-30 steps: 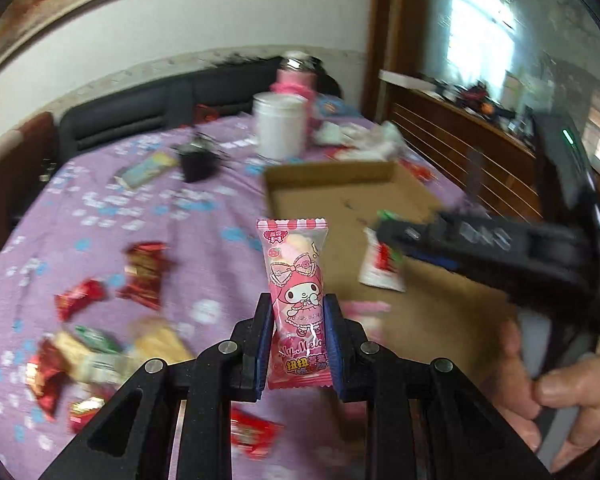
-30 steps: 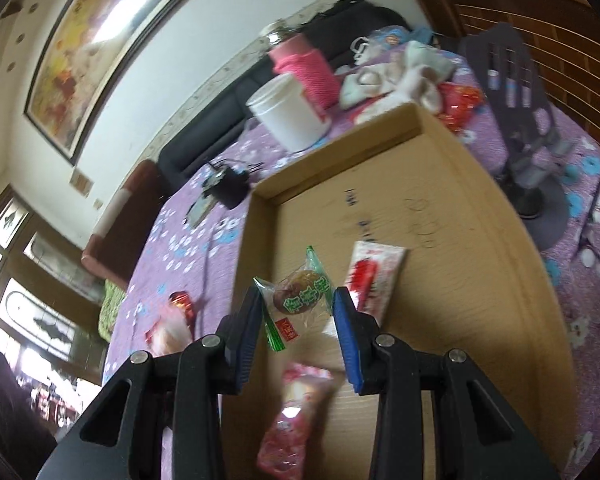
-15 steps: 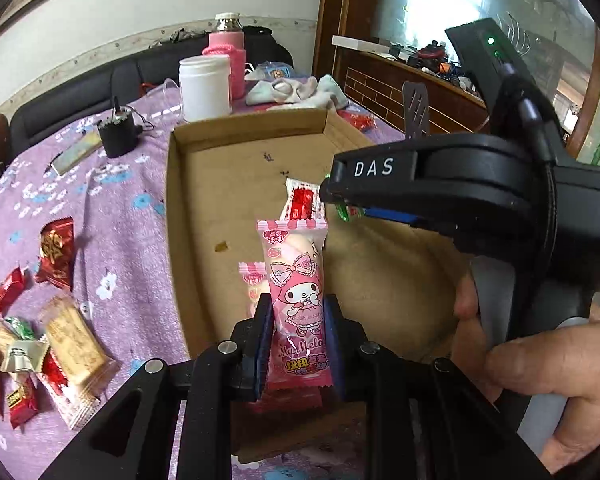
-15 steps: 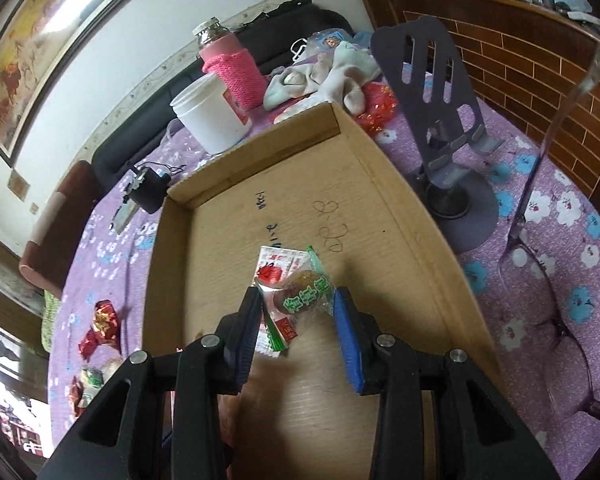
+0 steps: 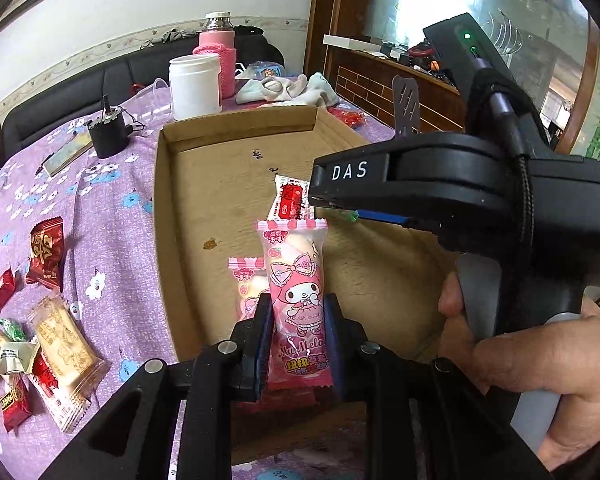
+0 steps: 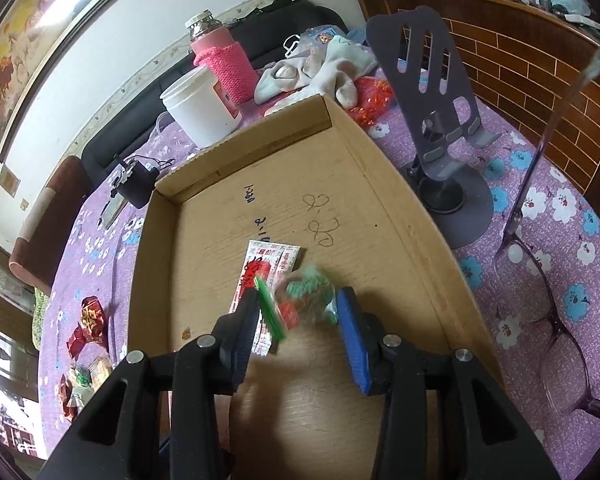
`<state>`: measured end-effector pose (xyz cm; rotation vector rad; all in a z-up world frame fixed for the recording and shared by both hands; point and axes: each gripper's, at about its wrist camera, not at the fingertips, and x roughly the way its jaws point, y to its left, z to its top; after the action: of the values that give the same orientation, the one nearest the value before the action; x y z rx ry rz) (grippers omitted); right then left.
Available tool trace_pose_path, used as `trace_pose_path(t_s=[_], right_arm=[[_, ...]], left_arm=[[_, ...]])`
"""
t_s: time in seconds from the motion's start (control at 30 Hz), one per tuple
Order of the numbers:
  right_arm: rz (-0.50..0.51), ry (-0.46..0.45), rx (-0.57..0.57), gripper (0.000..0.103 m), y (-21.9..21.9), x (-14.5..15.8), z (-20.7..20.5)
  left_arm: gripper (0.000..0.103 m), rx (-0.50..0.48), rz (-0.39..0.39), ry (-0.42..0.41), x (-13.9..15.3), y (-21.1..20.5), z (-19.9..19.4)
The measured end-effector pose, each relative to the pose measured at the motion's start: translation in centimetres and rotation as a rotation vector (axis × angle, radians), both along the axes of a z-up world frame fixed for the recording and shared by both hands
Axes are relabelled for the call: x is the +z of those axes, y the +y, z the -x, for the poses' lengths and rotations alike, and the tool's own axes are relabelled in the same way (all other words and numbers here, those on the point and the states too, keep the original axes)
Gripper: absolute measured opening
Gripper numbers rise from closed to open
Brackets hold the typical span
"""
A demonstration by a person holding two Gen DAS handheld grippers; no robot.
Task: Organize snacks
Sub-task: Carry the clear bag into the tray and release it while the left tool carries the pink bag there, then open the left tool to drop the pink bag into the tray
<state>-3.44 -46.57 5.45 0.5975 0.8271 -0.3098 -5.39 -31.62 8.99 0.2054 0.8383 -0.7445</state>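
A: What does the left claw [image 5: 298,338] hold?
B: It pinches a pink candy pack [image 5: 298,300], standing up over the near end of the cardboard tray [image 6: 384,184].
A: And the right claw [image 6: 298,322]?
B: Its jaws are opening. A blurry green-wrapped snack [image 6: 310,300] sits between them, over a red and white packet [image 6: 266,270] lying in the tray.
A: Farther back?
B: A white jar [image 6: 200,108] on the purple desk [image 6: 540,204].

Two pink marshmallow packets [image 5: 296,300], one cardboard tray [image 6: 384,184], one white jar [image 5: 195,86], one pink flask [image 5: 218,54].
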Motion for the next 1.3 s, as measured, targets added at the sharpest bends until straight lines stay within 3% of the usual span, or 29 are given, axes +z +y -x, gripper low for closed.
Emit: trace_pose_path(t_s=[0.6,0.9,1.17,1.3], right_arm=[[-0.003,-0.046,-0.007,0.04,0.0,1.0,0.6],[-0.01,-0.134,0.041,0.04,1.1,2.5,1.1],[-0.011,-0.143,0.055,0.04,1.6,2.7,0.8],[-0.012,-0.151,0.086,0.04,2.3,2.7,0.7]], left_arm=[[0.025,-0.004,0.036,0.024,0.4,0.6,-0.3],[0.025,0.044,0.068,0.026,1.6,2.6,-0.8],[0.026,0.08,0.048,0.019,3.6,5.4,-1.0],[0.047,0.111,0.034,-0.04,4.5,7.9,-0.1]])
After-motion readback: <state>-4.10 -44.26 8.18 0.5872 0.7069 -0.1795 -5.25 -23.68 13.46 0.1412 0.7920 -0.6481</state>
